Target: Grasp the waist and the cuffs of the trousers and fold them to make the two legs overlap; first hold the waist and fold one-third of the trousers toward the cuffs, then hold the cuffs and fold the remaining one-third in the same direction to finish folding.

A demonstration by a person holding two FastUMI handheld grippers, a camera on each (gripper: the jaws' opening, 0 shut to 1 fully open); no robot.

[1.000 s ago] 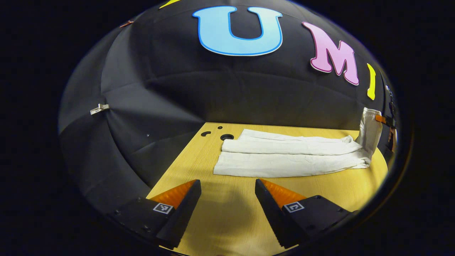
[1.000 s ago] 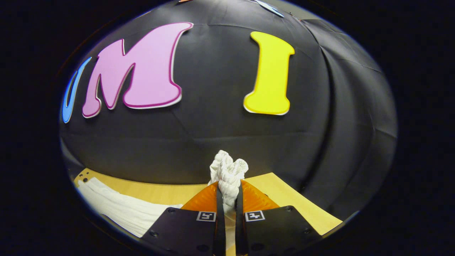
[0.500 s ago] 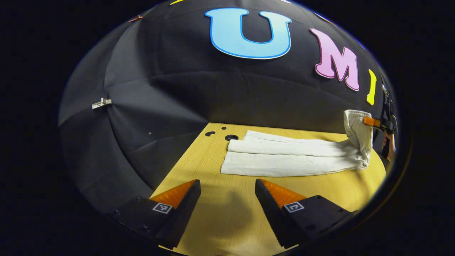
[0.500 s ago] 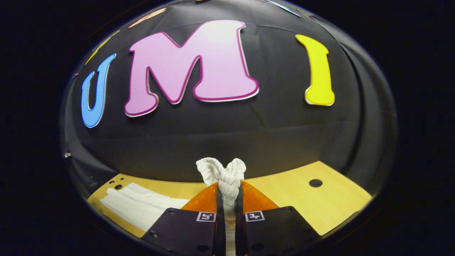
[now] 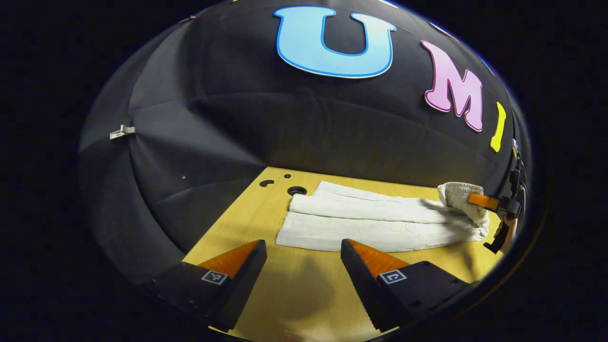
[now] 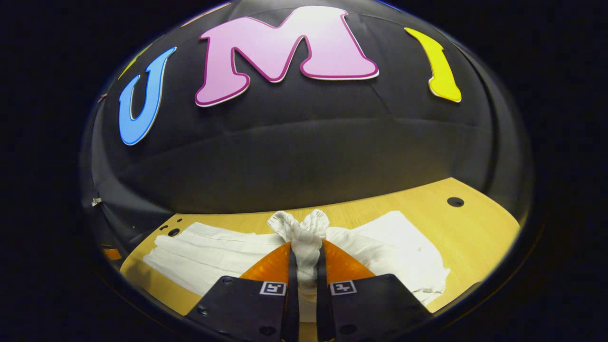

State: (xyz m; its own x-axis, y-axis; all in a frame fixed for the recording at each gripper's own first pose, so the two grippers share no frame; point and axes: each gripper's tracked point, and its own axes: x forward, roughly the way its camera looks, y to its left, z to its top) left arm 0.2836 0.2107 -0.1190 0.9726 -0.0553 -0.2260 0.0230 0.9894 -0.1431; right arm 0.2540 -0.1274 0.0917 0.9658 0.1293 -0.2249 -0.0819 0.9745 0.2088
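White trousers (image 5: pixel 370 223) lie lengthwise on the wooden table (image 5: pixel 294 294), one leg resting along the other. Their cuffs (image 5: pixel 289 230) point toward the table's holes. My left gripper (image 5: pixel 303 248) stands open just in front of the trousers, with only bare table between its fingers. My right gripper (image 6: pixel 305 249) is shut on the bunched waist (image 6: pixel 304 225), low over the trousers (image 6: pixel 209 254). In the left gripper view, the right gripper (image 5: pixel 479 199) holds that waist (image 5: pixel 456 192) at the far right end.
Round holes (image 5: pixel 297 191) are cut in the table beyond the cuffs, and another hole (image 6: pixel 455 202) sits near the far right corner. A metal clip (image 5: pixel 121 133) hangs on the black wall. A hand (image 5: pixel 506 228) holds the right gripper.
The right gripper has brought the lifted waist down and over the trousers toward the cuffs. The left gripper stays open and has barely shifted.
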